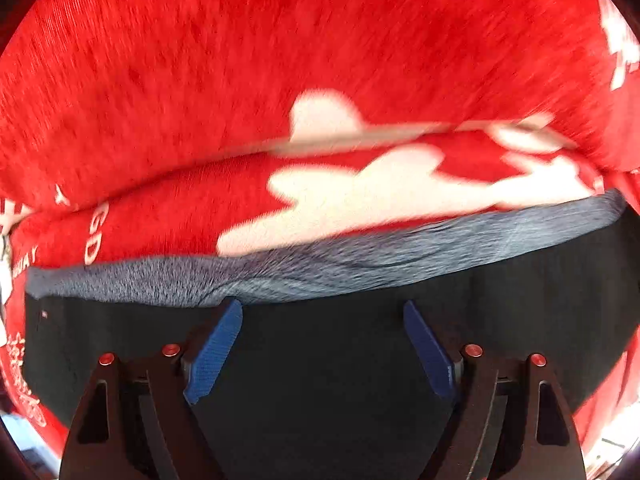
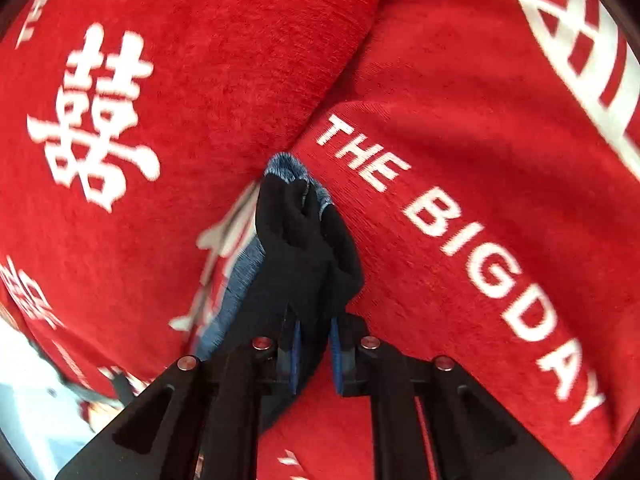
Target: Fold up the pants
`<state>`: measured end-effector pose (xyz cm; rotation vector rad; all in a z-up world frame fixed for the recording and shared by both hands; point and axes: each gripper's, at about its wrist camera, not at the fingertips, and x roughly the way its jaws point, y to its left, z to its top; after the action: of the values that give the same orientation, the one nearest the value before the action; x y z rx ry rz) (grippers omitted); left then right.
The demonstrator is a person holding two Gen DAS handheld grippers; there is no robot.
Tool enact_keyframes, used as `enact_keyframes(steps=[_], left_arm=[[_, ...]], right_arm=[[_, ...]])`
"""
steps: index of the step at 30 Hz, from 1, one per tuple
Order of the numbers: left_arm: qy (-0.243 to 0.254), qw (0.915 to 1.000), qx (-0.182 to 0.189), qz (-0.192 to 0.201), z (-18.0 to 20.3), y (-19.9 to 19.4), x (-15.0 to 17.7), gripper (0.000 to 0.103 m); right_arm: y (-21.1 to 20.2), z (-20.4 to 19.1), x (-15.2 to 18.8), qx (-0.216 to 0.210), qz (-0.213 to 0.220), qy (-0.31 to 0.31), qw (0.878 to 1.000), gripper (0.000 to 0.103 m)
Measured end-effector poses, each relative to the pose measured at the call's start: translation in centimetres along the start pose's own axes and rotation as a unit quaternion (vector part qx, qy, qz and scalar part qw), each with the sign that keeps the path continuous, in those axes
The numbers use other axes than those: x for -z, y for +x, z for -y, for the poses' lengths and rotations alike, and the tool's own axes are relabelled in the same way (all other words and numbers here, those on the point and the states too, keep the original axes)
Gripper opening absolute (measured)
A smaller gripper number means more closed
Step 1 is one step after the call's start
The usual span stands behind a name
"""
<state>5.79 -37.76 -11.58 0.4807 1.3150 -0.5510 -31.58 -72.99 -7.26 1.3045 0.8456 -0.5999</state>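
Note:
The pants (image 1: 320, 380) are black with a grey fleecy inside (image 1: 328, 268) that shows along their far edge. They lie on a red blanket. My left gripper (image 1: 322, 306) points almost straight down over the black cloth, open, its blue pads (image 1: 216, 352) wide apart with nothing pinched between them. In the right wrist view a bunched fold of the black pants (image 2: 304, 232) rises between the blue pads, and my right gripper (image 2: 315, 330) is shut on it. The grey lining (image 2: 282, 168) peeks out at the far tip of that bunch.
A red blanket (image 1: 240, 60) with white characters and lettering covers the whole surface under the pants. In the right wrist view the blanket (image 2: 460, 152) has a deep crease running away from the bunch. A pale floor (image 2: 24, 392) shows at the lower left edge.

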Motion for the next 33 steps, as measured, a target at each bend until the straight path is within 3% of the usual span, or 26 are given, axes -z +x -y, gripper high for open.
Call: enact_keyframes(steps=[2, 4, 6, 9, 13, 18, 24, 27, 29, 33], left_arm=[[-0.018, 0.9998, 0.007, 0.001, -0.8, -0.5, -0.1, 0.086], [-0.015, 0.9999, 0.000, 0.006, -1.9, -1.6, 0.3, 0.086], [-0.010, 0.9999, 0.003, 0.007, -3.5, -2.7, 0.9, 0.086], [-0.014, 0.9999, 0.002, 0.003, -6.9, -4.3, 2.6, 0.086], [-0.040, 0.9992, -0.001, -0.004, -13.5, -5.4, 5.0, 0.086], [-0.062, 0.9980, -0.012, -0.006, -20.5, -6.5, 9.3, 0.086], [-0.086, 0.9961, -0.016, -0.010, -30.6, -6.7, 12.0, 0.086], [-0.098, 0.9949, -0.021, 0.000, -35.3, -6.6, 12.6, 0.086], [-0.113, 0.9934, -0.015, 0.002, -38.1, -5.6, 12.6, 0.086], [-0.132, 0.9906, 0.034, -0.001, -43.1, -3.9, 13.2, 0.086]], right_arm=[[1.5, 1.6, 0.0, 0.027, -0.024, 0.024, 0.999, 0.024], [0.6, 1.7, 0.3, 0.025, -0.008, 0.041, 0.999, 0.035], [-0.3, 0.7, 0.9, 0.058, -0.005, 0.018, 0.998, 0.044], [-1.8, -2.2, 2.9, 0.091, -0.007, -0.048, 0.995, 0.044], [-1.6, -8.0, 6.6, 0.093, -0.022, -0.141, 0.985, 0.045], [4.3, -19.1, 12.9, 0.066, -0.080, -0.266, 0.958, 0.048], [13.3, -32.8, 23.2, 0.012, -0.177, -0.396, 0.901, 0.049], [19.1, -39.9, 28.8, -0.013, -0.227, -0.457, 0.860, 0.049], [23.8, -44.6, 32.5, -0.023, -0.260, -0.500, 0.826, 0.049], [32.0, -51.0, 38.6, -0.026, -0.319, -0.557, 0.766, 0.050]])
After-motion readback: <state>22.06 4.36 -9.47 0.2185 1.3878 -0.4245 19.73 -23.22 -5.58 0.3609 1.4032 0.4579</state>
